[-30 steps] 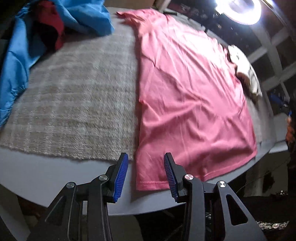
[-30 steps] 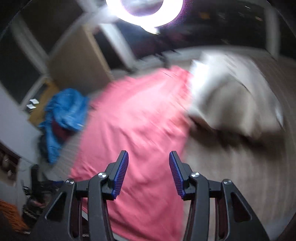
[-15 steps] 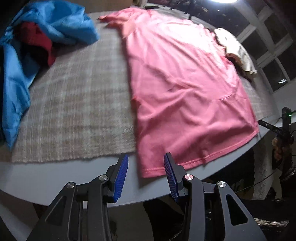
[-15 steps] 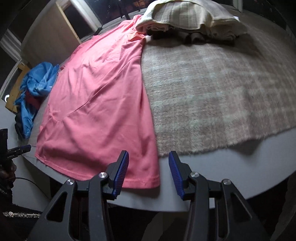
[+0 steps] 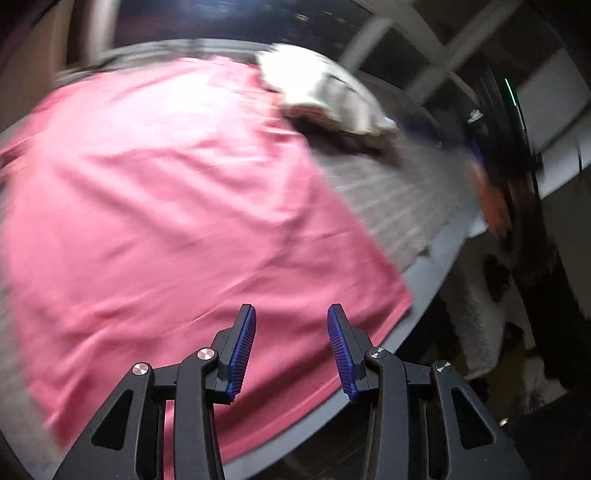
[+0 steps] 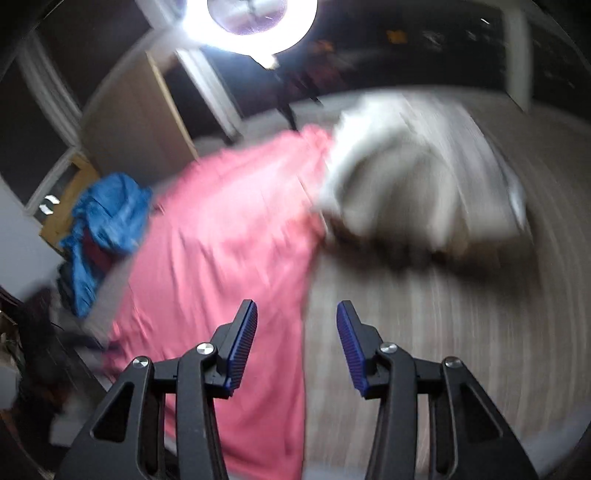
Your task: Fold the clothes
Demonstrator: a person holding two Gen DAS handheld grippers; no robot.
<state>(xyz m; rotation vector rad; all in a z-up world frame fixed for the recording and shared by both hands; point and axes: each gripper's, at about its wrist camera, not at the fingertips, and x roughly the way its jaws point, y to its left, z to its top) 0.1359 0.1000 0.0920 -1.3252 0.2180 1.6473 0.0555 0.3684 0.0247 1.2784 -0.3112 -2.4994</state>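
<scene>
A pink T-shirt [image 5: 177, 206] lies spread flat on a grey table covered by a beige checked blanket [image 5: 391, 199]. My left gripper [image 5: 291, 349] hangs open above the shirt's near hem, close to its right corner, with nothing between its blue pads. In the right wrist view the same pink T-shirt [image 6: 221, 258] runs away from me. My right gripper [image 6: 297, 347] is open and empty above the shirt's right edge, where it meets the blanket [image 6: 461, 332]. Both views are blurred by motion.
A pile of pale folded cloth [image 5: 325, 99] lies beyond the shirt, the same pile [image 6: 413, 192] sitting on the blanket. A crumpled blue garment [image 6: 107, 229] with something red lies at the table's left. The grey table edge [image 5: 424, 284] drops off on the right. A ring light [image 6: 251, 22] glares overhead.
My left gripper has swung right along the near hem, from the shirt's left corner toward its right corner. My right gripper moved off the near table edge, back over the shirt's right edge. Both stayed open.
</scene>
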